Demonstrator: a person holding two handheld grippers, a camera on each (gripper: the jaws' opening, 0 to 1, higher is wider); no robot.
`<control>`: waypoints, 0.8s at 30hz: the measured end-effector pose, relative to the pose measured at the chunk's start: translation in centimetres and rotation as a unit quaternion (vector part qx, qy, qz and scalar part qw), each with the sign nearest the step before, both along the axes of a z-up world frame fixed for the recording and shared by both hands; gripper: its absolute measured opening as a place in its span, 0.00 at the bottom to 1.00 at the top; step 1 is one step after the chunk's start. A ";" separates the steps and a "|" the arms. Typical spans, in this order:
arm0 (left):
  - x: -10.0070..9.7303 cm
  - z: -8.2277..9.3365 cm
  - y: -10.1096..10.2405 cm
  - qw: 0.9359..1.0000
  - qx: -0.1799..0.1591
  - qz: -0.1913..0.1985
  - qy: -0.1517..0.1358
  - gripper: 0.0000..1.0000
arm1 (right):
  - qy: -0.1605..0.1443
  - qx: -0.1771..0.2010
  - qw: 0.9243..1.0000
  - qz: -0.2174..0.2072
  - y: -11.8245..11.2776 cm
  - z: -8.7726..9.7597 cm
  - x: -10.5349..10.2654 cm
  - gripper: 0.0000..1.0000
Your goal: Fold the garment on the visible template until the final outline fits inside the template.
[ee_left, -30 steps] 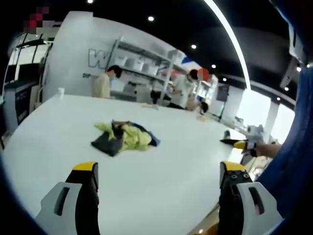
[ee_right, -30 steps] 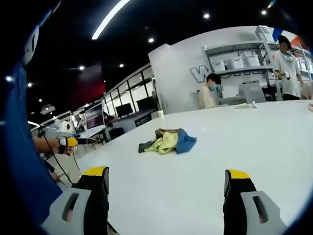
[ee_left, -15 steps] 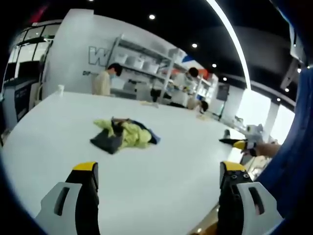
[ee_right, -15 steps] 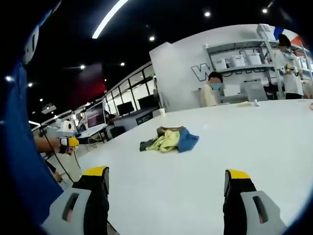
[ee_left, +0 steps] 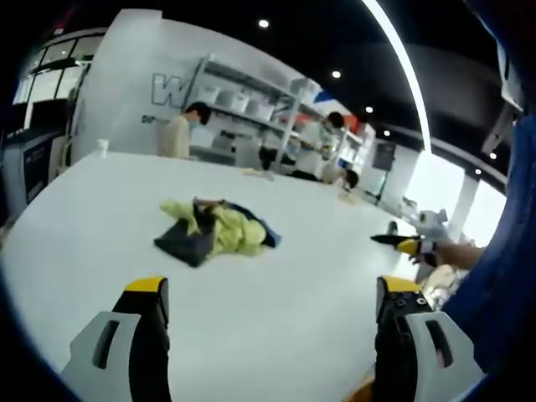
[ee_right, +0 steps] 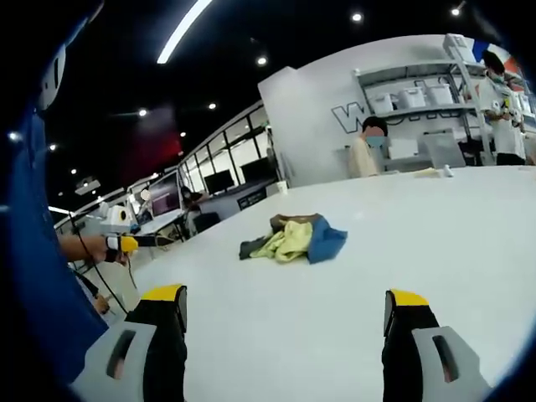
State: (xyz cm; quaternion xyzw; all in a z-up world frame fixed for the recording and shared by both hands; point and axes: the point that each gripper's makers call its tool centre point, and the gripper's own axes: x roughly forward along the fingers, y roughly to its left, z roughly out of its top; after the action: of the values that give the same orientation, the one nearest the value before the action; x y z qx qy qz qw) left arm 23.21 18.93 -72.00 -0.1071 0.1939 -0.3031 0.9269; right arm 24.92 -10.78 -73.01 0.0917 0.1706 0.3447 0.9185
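Observation:
A crumpled garment [ee_left: 213, 231], yellow-green with dark grey and blue parts, lies in a heap on a large white table [ee_left: 276, 293]. In the right gripper view the same garment [ee_right: 293, 239] sits at mid-table. My left gripper [ee_left: 272, 293] is open, its yellow-tipped jaws wide apart and well short of the heap. My right gripper [ee_right: 285, 301] is open too, with nothing between its jaws. The right gripper [ee_left: 408, 244] also enters the left gripper view from the right, and the left gripper [ee_right: 126, 243] shows at the left of the right gripper view. I see no template outline on the table.
People stand at shelving [ee_left: 251, 109] behind the far edge of the table, one in a pale top [ee_left: 177, 134]. A blue sleeve [ee_left: 502, 276] fills the right side of the left gripper view. The table's near edge runs just below my jaws.
Both views have shifted slightly, so my hands have moved a little. The garment lies as before and both grippers stay open.

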 end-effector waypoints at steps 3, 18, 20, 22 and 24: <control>1.3 0.0 -0.6 1.000 -0.003 -0.006 0.000 0.98 | -0.002 -0.001 1.000 0.011 0.6 -0.1 1.3 1.00; 6.6 0.7 -1.7 0.999 -0.007 -0.041 -0.005 0.94 | -0.012 0.017 0.997 0.078 4.9 0.9 6.9 0.98; 7.1 0.6 -1.8 0.999 -0.008 -0.042 -0.004 0.94 | -0.009 0.017 0.996 0.086 5.7 0.8 7.4 0.97; 7.9 0.5 -1.8 0.999 -0.011 -0.042 -0.004 0.93 | -0.011 0.019 0.996 0.091 6.3 0.7 7.8 0.95; 8.5 0.2 -1.8 0.999 -0.009 -0.044 -0.002 0.93 | -0.010 0.018 0.995 0.094 6.7 0.5 8.4 0.94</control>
State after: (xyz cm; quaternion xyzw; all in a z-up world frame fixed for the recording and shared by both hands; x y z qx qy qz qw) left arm 31.72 17.12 -71.82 -0.1064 0.1933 -0.3459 0.9119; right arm 33.36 -4.10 -72.46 0.0885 0.1626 0.4331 0.8821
